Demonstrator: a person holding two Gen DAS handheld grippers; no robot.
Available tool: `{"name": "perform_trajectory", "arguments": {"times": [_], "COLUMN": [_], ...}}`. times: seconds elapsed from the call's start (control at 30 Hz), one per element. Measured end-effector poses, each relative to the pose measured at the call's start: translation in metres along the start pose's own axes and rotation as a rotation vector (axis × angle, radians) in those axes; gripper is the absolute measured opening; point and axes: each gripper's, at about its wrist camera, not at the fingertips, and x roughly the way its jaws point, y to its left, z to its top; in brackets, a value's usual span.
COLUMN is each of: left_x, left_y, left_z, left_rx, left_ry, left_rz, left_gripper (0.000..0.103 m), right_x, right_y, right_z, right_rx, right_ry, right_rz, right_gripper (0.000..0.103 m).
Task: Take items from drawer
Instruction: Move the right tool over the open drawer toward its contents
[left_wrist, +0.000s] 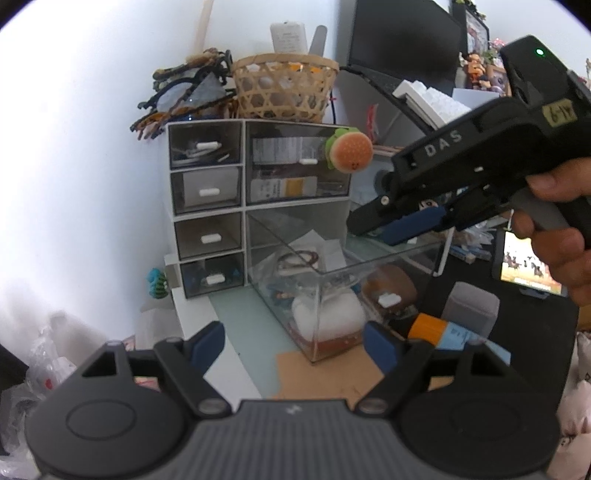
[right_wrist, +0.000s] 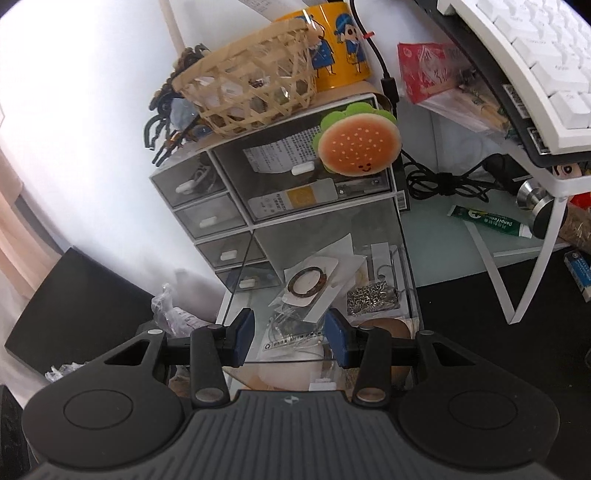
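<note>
A clear drawer stands pulled out of the bottom right of a small white organiser. In the drawer lie a packet with a dark ring, a pile of small metal pieces and papers; a white rounded thing sits at its front. My right gripper hovers over the drawer's front part, jaws partly apart, pads touching nothing. In the left wrist view the right gripper hangs above the drawer's right rim, held by a hand. My left gripper is open before the drawer's front corner, holding nothing.
A burger toy sticks on the upper right drawer. A woven basket sits on top of the organiser. To the right are a white keyboard on a stand, cables, a green tube, a lit phone and an orange-capped tube.
</note>
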Motion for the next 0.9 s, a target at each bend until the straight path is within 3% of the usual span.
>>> {"name": "perform_trajectory", "arguments": {"times": [0.27, 0.9], "left_x": [-0.001, 0.003], "left_y": [0.005, 0.023], "left_z": [0.000, -0.004], "left_rx": [-0.020, -0.079], "left_ry": [-0.010, -0.023], "left_rz": [-0.004, -0.002], "left_gripper": [0.084, 0.084], "right_x": [0.024, 0.063], "right_y": [-0.005, -0.006], "right_z": [0.008, 0.018], "right_rx": [0.059, 0.082], "right_ry": [0.027, 0.064], "right_rz": [-0.032, -0.136], "right_gripper": [0.039, 0.033]}}
